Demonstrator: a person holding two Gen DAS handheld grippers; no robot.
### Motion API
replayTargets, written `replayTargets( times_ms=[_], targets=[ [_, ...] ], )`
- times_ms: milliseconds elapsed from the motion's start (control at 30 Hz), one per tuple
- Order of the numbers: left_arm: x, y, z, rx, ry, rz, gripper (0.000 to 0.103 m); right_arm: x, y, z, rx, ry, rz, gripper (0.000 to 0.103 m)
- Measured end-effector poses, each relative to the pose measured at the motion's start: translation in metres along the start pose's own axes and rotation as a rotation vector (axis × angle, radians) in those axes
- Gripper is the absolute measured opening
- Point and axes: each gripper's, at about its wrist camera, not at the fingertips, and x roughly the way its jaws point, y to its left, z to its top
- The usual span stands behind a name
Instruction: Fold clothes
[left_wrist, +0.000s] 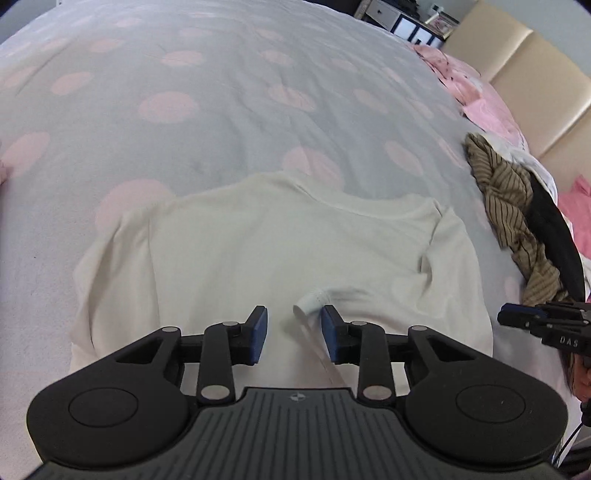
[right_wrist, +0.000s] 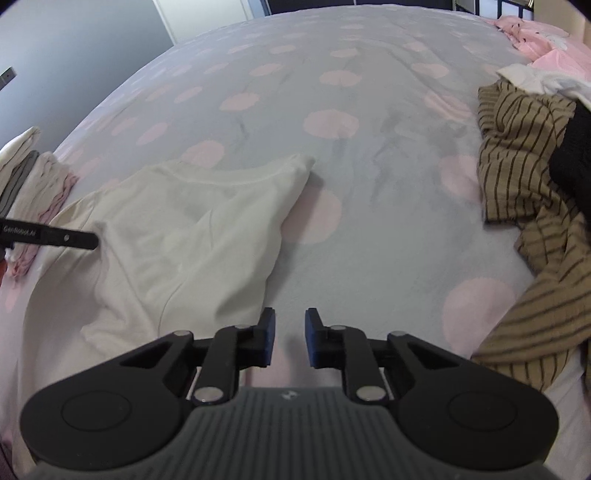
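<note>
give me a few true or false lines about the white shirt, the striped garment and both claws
1. The white shirt lies spread on the polka-dot bedcover. True.
2. The left claw is clamped on the brown striped garment. False: its jaws stand apart above the white shirt, gripping nothing.
3. The brown striped garment is neatly folded. False: it lies crumpled in a heap.
4. The right claw holds nothing. True.
5. Folded clothes are stacked at the bed's left edge in the right wrist view. True.

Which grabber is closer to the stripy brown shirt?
Right. The right gripper hovers over bare bedspread beside the striped brown shirt; the left gripper sits over the white shirt, farther away.
</note>
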Motion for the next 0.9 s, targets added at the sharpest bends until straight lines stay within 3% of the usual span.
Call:
replayTargets(
  times_ms=[33, 100, 200, 267, 333, 400, 567, 600, 667, 767, 867, 900],
  targets=[
    [-0.001, 0.000, 0.001, 0.004, -0.012, -0.014, 0.031, 0.001, -0.001, 0.006, 0.002, -0.012, -0.008, 0.021],
    [-0.002, 0.000, 0.004, 0.012, -0.033, -0.042, 0.050, 0.004, -0.003, 0.020, 0.011, -0.042, -0.014, 0.021],
    [0.007, -0.005, 0.008, 0.030, -0.005, -0.053, 0.052, 0.011, -0.008, 0.045, 0.059, -0.080, -0.013, 0.032],
    [0.016, -0.006, 0.007, 0.036, 0.019, -0.049, 0.052, 0.021, -0.010, 0.062, 0.077, -0.092, -0.027, 0.032],
    [0.023, -0.007, 0.005, 0.043, 0.033, -0.061, 0.049, 0.033, -0.011, 0.079, 0.085, -0.102, -0.044, 0.033],
    [0.028, -0.005, 0.003, 0.040, 0.035, -0.087, 0.031, 0.050, -0.013, 0.095, 0.095, -0.088, -0.048, 0.038],
    [0.028, -0.002, 0.002, 0.061, 0.018, -0.129, 0.008, 0.100, -0.018, 0.119, 0.136, 0.009, 0.010, 0.045],
    [0.027, -0.001, 0.002, 0.063, 0.018, -0.144, 0.003, 0.107, -0.018, 0.121, 0.139, 0.033, 0.030, 0.044],
    [0.019, 0.000, 0.004, 0.072, -0.014, -0.156, 0.001, 0.114, -0.016, 0.124, 0.113, 0.059, 0.048, 0.013],
    [0.003, 0.004, 0.010, 0.081, -0.090, -0.122, 0.001, 0.113, -0.001, 0.129, -0.006, 0.027, -0.027, 0.009],
    [0.013, 0.016, 0.013, 0.063, -0.035, -0.014, 0.001, 0.116, 0.015, 0.132, -0.116, -0.009, -0.110, 0.006],
    [0.019, 0.018, 0.011, 0.066, -0.012, 0.002, 0.001, 0.117, 0.017, 0.132, -0.144, -0.021, -0.149, 0.000]
  ],
)
